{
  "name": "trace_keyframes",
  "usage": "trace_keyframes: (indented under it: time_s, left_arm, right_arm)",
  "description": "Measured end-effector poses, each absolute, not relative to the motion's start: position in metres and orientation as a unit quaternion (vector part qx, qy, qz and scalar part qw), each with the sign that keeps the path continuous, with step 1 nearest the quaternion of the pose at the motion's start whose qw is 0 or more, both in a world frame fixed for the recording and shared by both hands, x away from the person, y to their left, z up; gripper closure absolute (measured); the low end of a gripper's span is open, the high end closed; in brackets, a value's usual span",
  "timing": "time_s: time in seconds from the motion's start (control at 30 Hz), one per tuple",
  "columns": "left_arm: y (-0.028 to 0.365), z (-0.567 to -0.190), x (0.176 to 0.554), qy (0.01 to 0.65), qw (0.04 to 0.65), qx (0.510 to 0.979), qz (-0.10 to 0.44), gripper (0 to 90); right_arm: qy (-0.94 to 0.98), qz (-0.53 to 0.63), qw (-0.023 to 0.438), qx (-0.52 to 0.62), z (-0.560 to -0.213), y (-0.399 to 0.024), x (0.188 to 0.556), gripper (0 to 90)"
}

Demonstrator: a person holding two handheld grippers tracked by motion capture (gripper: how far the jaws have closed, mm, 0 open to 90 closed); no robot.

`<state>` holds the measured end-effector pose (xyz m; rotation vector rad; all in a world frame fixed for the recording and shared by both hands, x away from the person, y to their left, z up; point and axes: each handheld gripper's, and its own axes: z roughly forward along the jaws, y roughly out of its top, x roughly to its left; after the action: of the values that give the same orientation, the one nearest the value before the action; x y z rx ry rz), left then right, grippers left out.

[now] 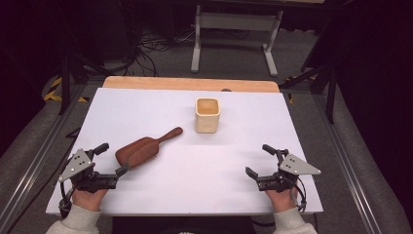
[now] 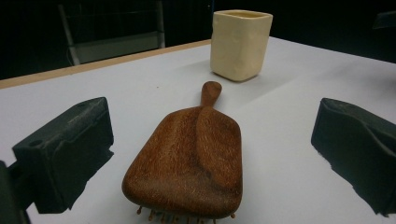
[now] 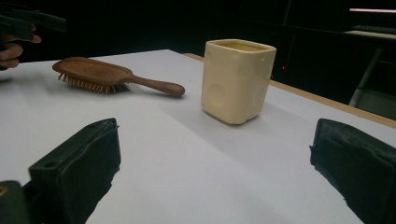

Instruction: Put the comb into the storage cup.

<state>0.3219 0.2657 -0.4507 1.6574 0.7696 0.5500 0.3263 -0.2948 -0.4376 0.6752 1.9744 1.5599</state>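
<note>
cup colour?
Pale cream-yellow cup, plain, no pattern. Shows best in the right gripper view.

White table top (image 1: pixel 195 190) over wooden board edge (image 1: pixel 190 84) — grey floor beyond. Cables (image 1: pixel 151 46) tangled on floor at back, white metal stand (image 1: pixel 234 24) behind — dark surroundings.

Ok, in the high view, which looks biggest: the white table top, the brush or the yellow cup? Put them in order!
1. White table top, by far the biggest.
2. Wooden hairbrush, long with its handle.
3. Yellow cup, the smallest, though it sits farther from the camera, which shrinks it a little.
</note>
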Motion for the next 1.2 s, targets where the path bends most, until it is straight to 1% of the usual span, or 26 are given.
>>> trace_keyframes:
  time_s: [0.37,0.63,0.73,0.87,0.93,0.97,1.0,1.03,1.07,1.1,1.13,1.17,1.2]
  left_arm:
    - [0.267,-0.449,0.323,0.328,0.575,0.713,0.230,0.0]
    - [0.267,-0.448,0.323,0.324,0.568,0.723,0.223,0.1]
    - [0.265,-0.447,0.326,0.323,0.571,0.726,0.208,0.1]
    - [0.261,-0.437,0.331,0.322,0.572,0.729,0.196,3.1]
    - [0.257,-0.431,0.334,0.323,0.568,0.732,0.193,8.5]
    - [0.256,-0.428,0.335,0.319,0.574,0.731,0.185,8.5]
    - [0.254,-0.424,0.337,0.315,0.577,0.732,0.180,11.0]
    - [0.252,-0.422,0.338,0.312,0.576,0.735,0.177,23.6]
    - [0.250,-0.419,0.341,0.307,0.575,0.739,0.172,23.6]
    - [0.246,-0.416,0.345,0.304,0.573,0.743,0.166,28.7]
    - [0.243,-0.413,0.349,0.302,0.569,0.747,0.163,36.7]
    - [0.240,-0.411,0.352,0.300,0.566,0.751,0.159,55.9]
    - [0.237,-0.409,0.355,0.300,0.562,0.755,0.156,55.9]
  right_arm:
    - [0.734,0.577,0.260,0.247,-0.436,-0.292,0.325,2.6]
    - [0.739,0.576,0.253,0.241,-0.432,-0.288,0.325,5.1]
    - [0.743,0.573,0.252,0.238,-0.431,-0.287,0.325,5.9]
    - [0.742,0.574,0.249,0.238,-0.432,-0.287,0.325,6.7]
    - [0.743,0.576,0.246,0.237,-0.432,-0.287,0.326,7.0]
    - [0.743,0.576,0.246,0.237,-0.432,-0.287,0.326,7.0]
    - [0.743,0.575,0.247,0.237,-0.431,-0.287,0.326,7.0]
    - [0.742,0.576,0.248,0.236,-0.431,-0.287,0.326,7.0]
    - [0.742,0.576,0.248,0.236,-0.431,-0.287,0.326,7.0]
    - [0.742,0.577,0.248,0.236,-0.431,-0.287,0.326,7.0]
    - [0.741,0.578,0.247,0.236,-0.431,-0.287,0.326,7.0]
    - [0.741,0.577,0.246,0.238,-0.431,-0.287,0.326,7.0]
    - [0.741,0.577,0.246,0.238,-0.431,-0.287,0.326,7.0]
